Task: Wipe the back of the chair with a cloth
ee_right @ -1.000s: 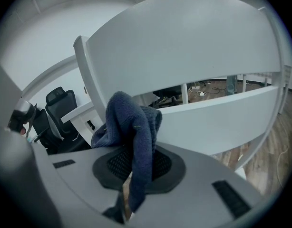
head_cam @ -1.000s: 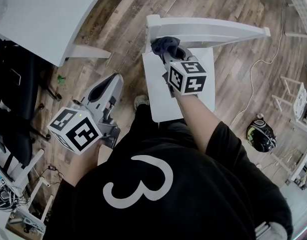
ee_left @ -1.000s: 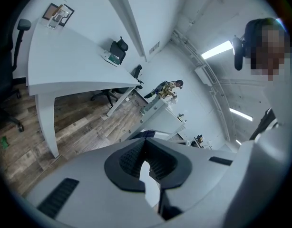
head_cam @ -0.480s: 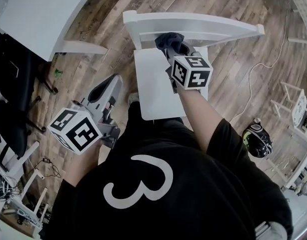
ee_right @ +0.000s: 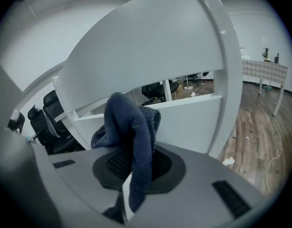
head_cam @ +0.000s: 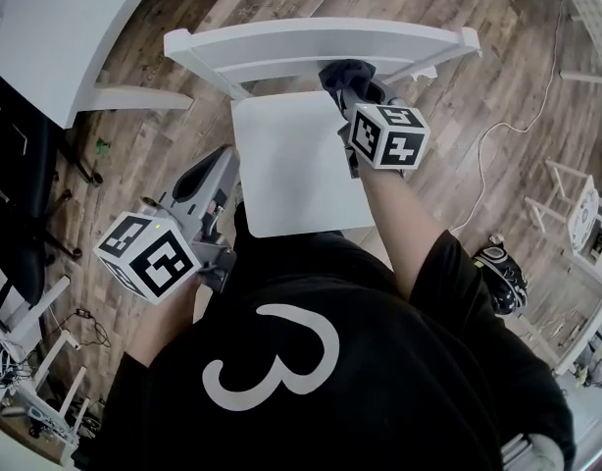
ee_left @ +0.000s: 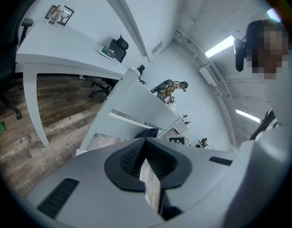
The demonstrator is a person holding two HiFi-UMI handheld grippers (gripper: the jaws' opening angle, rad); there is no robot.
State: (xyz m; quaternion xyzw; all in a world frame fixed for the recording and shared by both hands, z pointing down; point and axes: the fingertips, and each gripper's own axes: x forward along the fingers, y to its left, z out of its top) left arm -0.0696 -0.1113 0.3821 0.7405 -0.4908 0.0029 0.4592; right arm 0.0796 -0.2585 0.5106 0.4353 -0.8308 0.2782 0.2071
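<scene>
The white chair stands in front of me, its curved backrest (head_cam: 311, 42) across the top of the head view and its square seat (head_cam: 291, 165) below. My right gripper (head_cam: 348, 84) is shut on a dark blue cloth (head_cam: 346, 73), which presses against the inner face of the backrest right of its middle. In the right gripper view the cloth (ee_right: 129, 127) bunches out of the shut jaws in front of the backrest (ee_right: 150, 51). My left gripper (head_cam: 208, 180) hangs shut and empty left of the seat, away from the chair.
A white desk (head_cam: 56, 27) stands at the upper left with a dark office chair (head_cam: 17, 204) beside it. A white cable (head_cam: 507, 126) runs over the wooden floor at the right, near a helmet (head_cam: 502, 273) and white racks (head_cam: 580, 204).
The right gripper has slid the cloth rightwards along the backrest, from near its left end to right of the middle. The left gripper has stayed in place.
</scene>
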